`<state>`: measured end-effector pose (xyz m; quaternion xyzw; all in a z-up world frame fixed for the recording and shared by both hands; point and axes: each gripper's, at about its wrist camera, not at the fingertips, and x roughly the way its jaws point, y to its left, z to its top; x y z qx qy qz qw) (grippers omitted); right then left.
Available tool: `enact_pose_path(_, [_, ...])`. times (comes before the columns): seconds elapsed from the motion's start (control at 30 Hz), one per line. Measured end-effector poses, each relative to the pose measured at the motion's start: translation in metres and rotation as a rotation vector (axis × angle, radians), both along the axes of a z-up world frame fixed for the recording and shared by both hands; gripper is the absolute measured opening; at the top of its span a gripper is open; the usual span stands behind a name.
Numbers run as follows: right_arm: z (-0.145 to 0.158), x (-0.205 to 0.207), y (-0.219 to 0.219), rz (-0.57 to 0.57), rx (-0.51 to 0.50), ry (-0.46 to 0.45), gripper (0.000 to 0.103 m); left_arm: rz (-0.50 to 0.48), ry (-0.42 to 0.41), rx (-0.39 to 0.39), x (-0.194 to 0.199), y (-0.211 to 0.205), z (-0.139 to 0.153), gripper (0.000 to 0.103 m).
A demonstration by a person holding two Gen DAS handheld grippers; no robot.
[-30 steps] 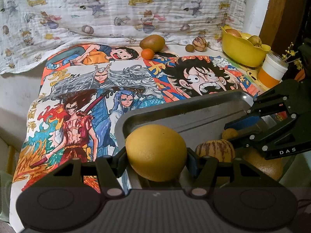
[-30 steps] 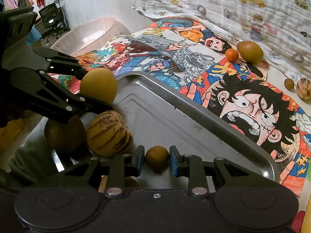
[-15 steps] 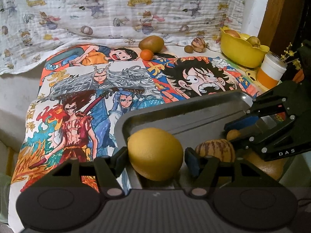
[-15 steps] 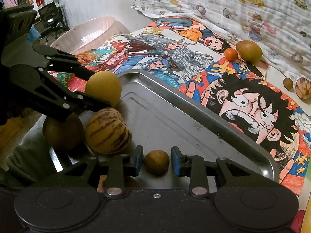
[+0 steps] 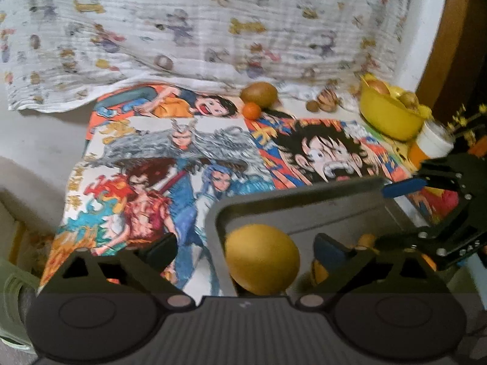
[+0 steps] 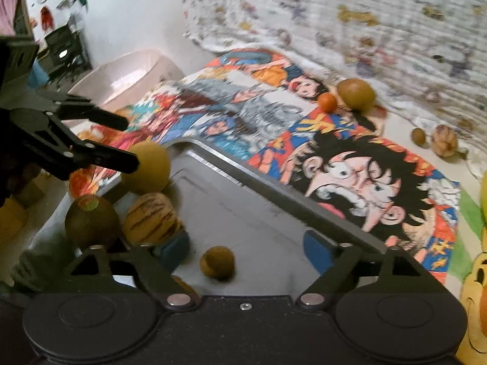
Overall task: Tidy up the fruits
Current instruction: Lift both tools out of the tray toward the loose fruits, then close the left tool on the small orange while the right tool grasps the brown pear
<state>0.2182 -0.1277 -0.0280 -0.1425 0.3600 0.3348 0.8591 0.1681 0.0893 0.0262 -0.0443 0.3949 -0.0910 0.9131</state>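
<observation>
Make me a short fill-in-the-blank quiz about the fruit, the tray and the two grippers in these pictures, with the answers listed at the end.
1. The fingers of the right gripper stand ____ around the small brown fruit.
2. The large yellow fruit rests inside the metal ____.
3. The striped fruit lies beside a ____ fruit with a green stem end.
4. The small orange fruit sits next to a bigger fruit on the ____.

Answers: open; tray; brown; cloth
</observation>
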Motion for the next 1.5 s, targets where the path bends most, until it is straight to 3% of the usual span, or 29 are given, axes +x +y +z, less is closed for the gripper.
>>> enact_pose_path(0.1, [0.008,0.002,-0.011,-0.044,0.026,-0.021,0.099,0.028,-0.015,-0.003,0.003,0.007,0.008,0.102])
enact_pose_path(0.23, [0.018,0.008,-0.025,-0.104,0.062,-0.04,0.102,0.064,-0.027,0.003,0.009,0.015,0.017,0.102])
enact_pose_path(0.57, [0.05,0.033,-0.048,-0.244,0.119,-0.135,0.102,0.152,-0.02,0.045,0.036,0.031,0.034,0.103])
enact_pose_path(0.93, [0.086,0.069,-0.057,-0.301,0.167,-0.214,0.102,0.108,-0.026,0.09,0.089,0.025,0.055,0.103])
enact_pose_path(1.17, [0.098,0.109,-0.046,-0.309,0.196,-0.175,0.102,0.033,-0.04,0.084,0.126,0.01,0.05,0.103])
enact_pose_path(1.5, [0.099,0.198,-0.023,-0.36,0.277,0.002,0.102,-0.083,-0.061,0.045,0.175,-0.019,0.022,0.102])
